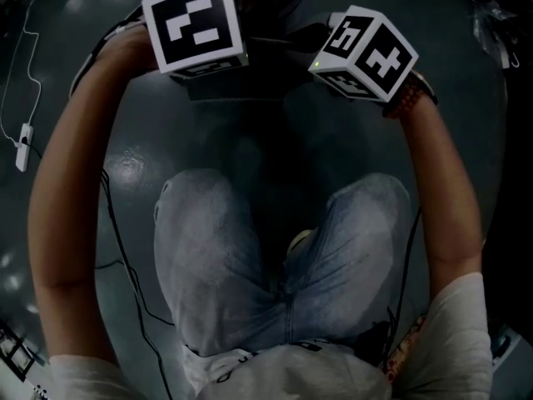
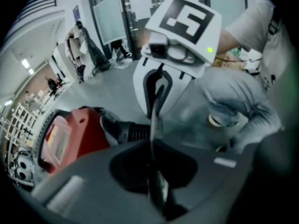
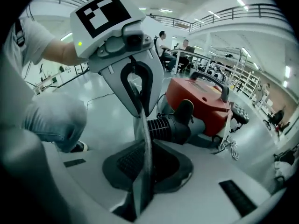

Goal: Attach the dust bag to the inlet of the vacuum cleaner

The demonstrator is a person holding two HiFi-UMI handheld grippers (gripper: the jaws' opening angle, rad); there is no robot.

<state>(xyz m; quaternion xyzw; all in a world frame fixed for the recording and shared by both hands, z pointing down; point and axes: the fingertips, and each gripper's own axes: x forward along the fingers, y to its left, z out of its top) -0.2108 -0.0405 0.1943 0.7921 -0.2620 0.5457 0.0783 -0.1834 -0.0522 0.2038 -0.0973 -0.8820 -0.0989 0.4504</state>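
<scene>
Sitting low over the grey floor (image 1: 125,165) in pale jeans (image 1: 208,248), with one shoe (image 1: 300,242) showing in the gap between and both arms (image 1: 58,207) stretched forward. Holding the dust bag (image 2: 153,125) up off the floor from two sides at once. Pinched on one side by the left claw (image 2: 156,181), closed down tight on the thin flat sheet. Pinched on the opposite side by the right claw (image 3: 142,181), likewise shut firmly on that same sheet, face to face with the other tool. Seen edge-on in both gripper views: a narrow grey strip running straight from one claw to the other. Mostly hidden in the head view beneath the two marker cubes (image 1: 196,23), save for a dark flat shape between them. Just behind the bag, on the floor, a red vacuum cleaner (image 3: 201,97) with a black handle (image 3: 210,80) on top and a ribbed black neck (image 3: 170,127) pointing toward the claws. Bag close in front of that neck; cannot tell whether touching or slightly apart. Off to the left in the head view, a thin white cable (image 1: 32,65) trailing across the floor
</scene>
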